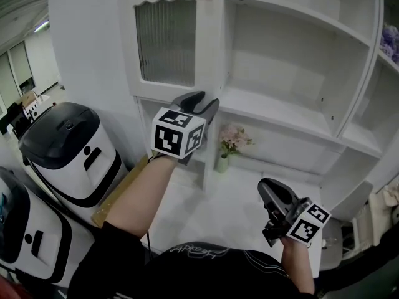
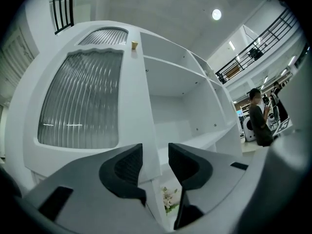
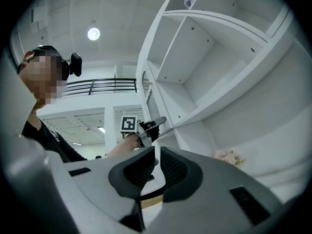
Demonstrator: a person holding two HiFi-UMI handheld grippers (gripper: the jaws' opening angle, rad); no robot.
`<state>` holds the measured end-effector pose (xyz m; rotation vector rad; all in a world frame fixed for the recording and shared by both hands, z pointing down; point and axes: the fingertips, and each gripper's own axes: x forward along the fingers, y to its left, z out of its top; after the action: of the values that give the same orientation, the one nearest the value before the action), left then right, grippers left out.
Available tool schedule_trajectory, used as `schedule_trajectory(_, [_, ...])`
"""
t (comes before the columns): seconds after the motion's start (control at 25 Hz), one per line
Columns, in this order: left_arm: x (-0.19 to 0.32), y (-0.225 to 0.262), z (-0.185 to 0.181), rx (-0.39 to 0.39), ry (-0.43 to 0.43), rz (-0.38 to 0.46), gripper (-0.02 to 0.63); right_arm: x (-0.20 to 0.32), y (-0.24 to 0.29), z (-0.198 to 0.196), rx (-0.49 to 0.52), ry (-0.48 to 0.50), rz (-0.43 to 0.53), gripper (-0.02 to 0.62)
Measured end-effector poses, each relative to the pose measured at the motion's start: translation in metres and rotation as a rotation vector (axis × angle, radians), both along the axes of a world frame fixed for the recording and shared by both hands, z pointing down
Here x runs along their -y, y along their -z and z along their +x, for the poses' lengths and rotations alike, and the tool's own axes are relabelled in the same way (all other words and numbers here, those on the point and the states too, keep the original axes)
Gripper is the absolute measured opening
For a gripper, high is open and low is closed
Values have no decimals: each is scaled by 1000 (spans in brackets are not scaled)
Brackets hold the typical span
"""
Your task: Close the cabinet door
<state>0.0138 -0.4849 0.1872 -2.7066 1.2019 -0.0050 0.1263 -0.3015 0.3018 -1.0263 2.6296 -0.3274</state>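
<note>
cabinet door (image 1: 167, 39): ribbed glass, left side of the white cabinet (image 1: 280, 61), top cut off in head view | left gripper (image 1: 202, 103): fingers apart astride the door's lower right edge, seemingly not pinching it | right gripper (image 1: 272, 189): near right, fingers almost together, empty | flowers (image 1: 232, 141): far, below the shelf, partly hidden behind the left fingers

Left gripper (image 1: 207, 102) jaws apart, right gripper (image 1: 269, 189) lowered
</note>
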Motion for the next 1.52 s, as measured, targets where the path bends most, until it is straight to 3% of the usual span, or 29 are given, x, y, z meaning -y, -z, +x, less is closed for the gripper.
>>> schedule_trajectory(0.28, [-42, -25, -14, -61, -88, -94, 153, -16, 4, -5, -28, 22, 6, 61])
schedule_trajectory(0.56, [-137, -61, -3, -140, -317, -175, 58, -27, 6, -23, -39, 86, 20, 61])
schedule_trajectory(0.72, [-180, -76, -1, -210, -394, -225, 46, -32, 7, -34, -24, 116, 30, 61])
schedule_trajectory(0.92, [-207, -95, -1, -195, -379, -201, 38, -32, -1, -41, -26, 132, 32, 61])
schedule_trajectory(1.2, [-203, -120, -4, -209, -329, -229, 35, -25, -20, -50, -16, 136, -4, 61])
schedule_trajectory(1.52, [-204, -122, -2, -189, -323, -218, 35, -28, -23, -51, -57, 133, 19, 60])
